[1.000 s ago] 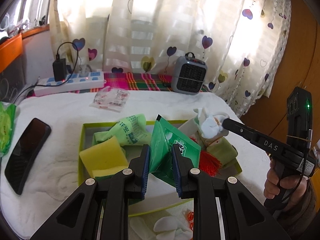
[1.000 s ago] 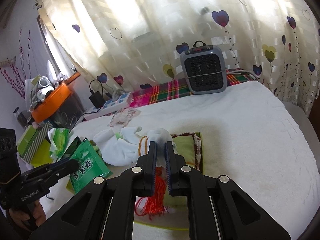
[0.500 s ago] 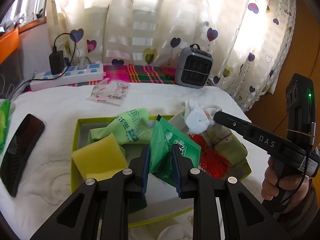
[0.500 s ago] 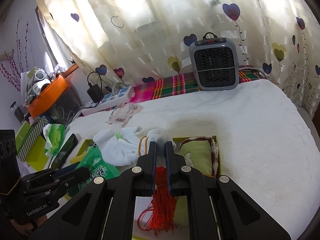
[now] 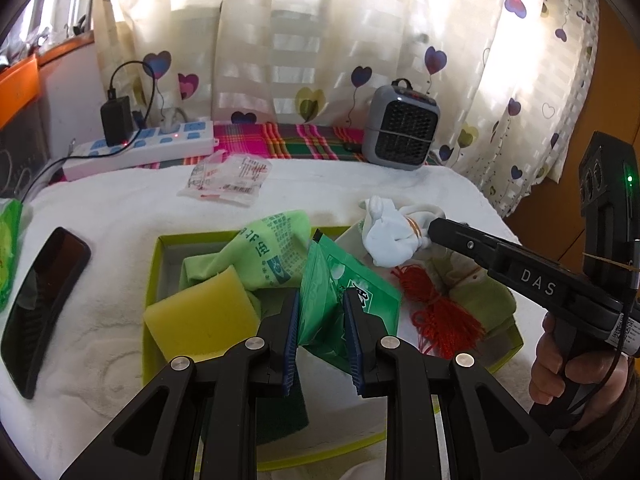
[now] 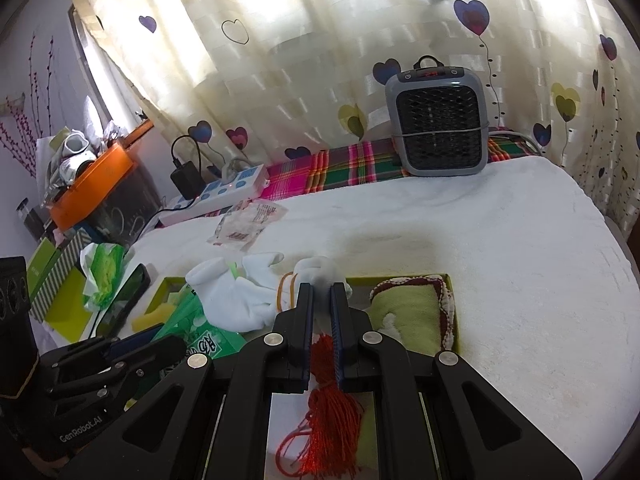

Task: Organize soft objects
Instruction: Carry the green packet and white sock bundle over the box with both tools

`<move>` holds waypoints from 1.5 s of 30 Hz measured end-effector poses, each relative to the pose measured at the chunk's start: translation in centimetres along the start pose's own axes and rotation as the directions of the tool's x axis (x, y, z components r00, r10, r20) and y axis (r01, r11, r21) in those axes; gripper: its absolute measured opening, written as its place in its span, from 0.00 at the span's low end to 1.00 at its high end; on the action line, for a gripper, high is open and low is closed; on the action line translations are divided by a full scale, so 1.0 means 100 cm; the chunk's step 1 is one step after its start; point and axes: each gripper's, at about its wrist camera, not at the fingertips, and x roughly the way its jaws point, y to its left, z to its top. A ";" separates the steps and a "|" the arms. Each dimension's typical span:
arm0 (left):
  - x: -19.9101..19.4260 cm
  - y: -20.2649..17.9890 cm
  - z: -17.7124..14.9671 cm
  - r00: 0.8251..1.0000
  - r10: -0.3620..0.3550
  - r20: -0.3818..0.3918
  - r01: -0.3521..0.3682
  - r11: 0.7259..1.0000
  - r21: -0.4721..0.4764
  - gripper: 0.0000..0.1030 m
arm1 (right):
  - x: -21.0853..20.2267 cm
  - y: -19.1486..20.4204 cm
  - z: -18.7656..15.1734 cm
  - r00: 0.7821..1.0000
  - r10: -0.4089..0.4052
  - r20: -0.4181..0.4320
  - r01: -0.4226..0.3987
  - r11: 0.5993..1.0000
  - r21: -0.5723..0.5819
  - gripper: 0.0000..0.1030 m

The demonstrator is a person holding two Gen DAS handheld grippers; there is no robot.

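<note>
Left claw (image 5: 322, 334) pinched green sachet (image 5: 344, 300) upright over green box (image 5: 154, 280), long axis running near-to-far, top corner pointing up. Right claw (image 6: 321, 300) clamped on white gloves (image 6: 236, 298) at the banded cuff, fingers trailing left above box. Both looked light and floppy; sachet film probably slippery, best gripped near an edge
</note>
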 end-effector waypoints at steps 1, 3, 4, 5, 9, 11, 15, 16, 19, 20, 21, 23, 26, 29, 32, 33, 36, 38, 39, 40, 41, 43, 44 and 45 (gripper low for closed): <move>0.001 0.001 0.000 1.000 0.002 -0.004 -0.002 1.000 -0.001 0.19 | 0.001 0.000 0.000 1.000 -0.001 -0.002 0.001 1.000 0.000 0.09; 0.003 0.000 -0.001 1.000 0.003 -0.007 -0.003 1.000 -0.001 0.20 | 0.003 0.000 -0.001 1.000 -0.003 -0.005 0.003 1.000 0.001 0.09; 0.004 0.001 -0.001 1.000 0.006 -0.011 -0.006 1.000 -0.002 0.20 | 0.004 0.000 -0.001 1.000 -0.005 -0.006 0.005 1.000 0.002 0.09; 0.005 0.001 -0.002 1.000 0.005 -0.014 -0.005 1.000 -0.002 0.20 | 0.005 -0.001 -0.002 1.000 -0.004 -0.008 0.004 1.000 0.003 0.09; 0.008 -0.001 -0.003 1.000 0.014 -0.015 -0.014 1.000 0.006 0.20 | 0.009 -0.003 -0.003 1.000 -0.011 -0.018 0.012 1.000 0.004 0.09; 0.009 -0.001 -0.003 1.000 0.016 -0.016 -0.016 1.000 0.011 0.20 | 0.011 -0.004 -0.004 1.000 -0.011 -0.025 0.011 1.000 0.007 0.09; 0.010 -0.002 -0.003 1.000 0.022 -0.018 -0.021 1.000 0.016 0.20 | 0.014 -0.004 -0.005 0.999 -0.012 -0.034 0.012 1.000 0.007 0.09; 0.011 -0.002 -0.004 1.000 0.023 -0.019 -0.023 1.000 0.019 0.20 | 0.015 -0.004 -0.006 0.999 -0.012 -0.035 0.013 1.000 0.005 0.09; 0.011 -0.003 -0.004 0.999 0.027 -0.019 -0.027 0.999 0.020 0.20 | 0.016 -0.003 -0.006 0.999 -0.027 -0.035 0.026 1.000 -0.005 0.09; 0.011 -0.004 -0.004 0.999 0.030 -0.018 -0.029 0.999 0.024 0.20 | 0.016 -0.003 -0.007 0.999 -0.029 -0.035 0.029 1.000 -0.008 0.09; 0.010 -0.005 -0.004 0.999 0.031 -0.016 -0.031 0.999 0.028 0.20 | 0.016 -0.003 -0.007 0.999 -0.031 -0.036 0.031 0.999 -0.011 0.09; 0.011 -0.006 -0.005 0.999 0.032 -0.019 -0.031 0.999 0.029 0.20 | 0.017 -0.002 -0.007 0.999 -0.037 -0.035 0.036 0.999 -0.020 0.09; 0.011 -0.006 -0.005 0.999 0.032 -0.019 -0.032 0.999 0.029 0.20 | 0.017 -0.001 -0.009 0.998 -0.047 -0.037 0.046 0.998 -0.031 0.10; 0.011 -0.006 -0.005 0.999 0.036 -0.020 -0.035 0.999 0.026 0.20 | 0.017 0.000 -0.010 0.998 -0.056 -0.035 0.054 0.998 -0.045 0.10; 0.015 -0.004 -0.007 0.998 0.045 -0.040 -0.044 0.999 0.022 0.20 | 0.017 0.001 -0.011 0.997 -0.062 -0.034 0.060 0.997 -0.053 0.10; 0.018 -0.003 -0.008 0.998 0.048 -0.049 -0.047 0.999 0.017 0.20 | 0.017 0.001 -0.011 0.997 -0.063 -0.033 0.061 0.997 -0.054 0.10; 0.020 -0.001 -0.009 0.998 0.045 -0.049 -0.044 0.999 0.011 0.21 | 0.017 0.002 -0.011 0.997 -0.068 -0.033 0.066 0.996 -0.063 0.11; 0.020 0.000 -0.009 0.998 0.045 -0.049 -0.044 0.999 0.010 0.21 | 0.017 0.002 -0.012 0.997 -0.070 -0.031 0.068 0.995 -0.067 0.11; 0.020 0.000 -0.009 0.998 0.044 -0.049 -0.043 0.999 0.010 0.21 | 0.017 0.002 -0.012 0.997 -0.068 -0.029 0.065 0.995 -0.071 0.11; 0.020 0.000 -0.009 0.998 0.044 -0.049 -0.044 0.999 0.010 0.21 | 0.018 0.002 -0.012 0.997 -0.068 -0.029 0.066 0.995 -0.072 0.11; 0.020 -0.001 -0.009 0.998 0.048 -0.049 -0.047 0.999 0.009 0.21 | 0.018 0.003 -0.012 0.997 -0.069 -0.028 0.067 0.995 -0.075 0.11; 0.019 -0.001 -0.009 0.998 0.052 -0.047 -0.051 0.999 0.013 0.22 | 0.018 0.003 -0.013 0.997 -0.072 -0.026 0.070 0.994 -0.082 0.12; 0.019 -0.001 -0.009 0.998 0.051 -0.049 -0.050 0.999 0.010 0.23 | 0.017 0.004 -0.013 0.997 -0.073 -0.025 0.070 0.994 -0.085 0.12; 0.019 -0.001 -0.009 0.998 0.049 -0.049 -0.049 0.999 0.008 0.23 | 0.017 0.004 -0.014 0.997 -0.073 -0.025 0.070 0.994 -0.087 0.12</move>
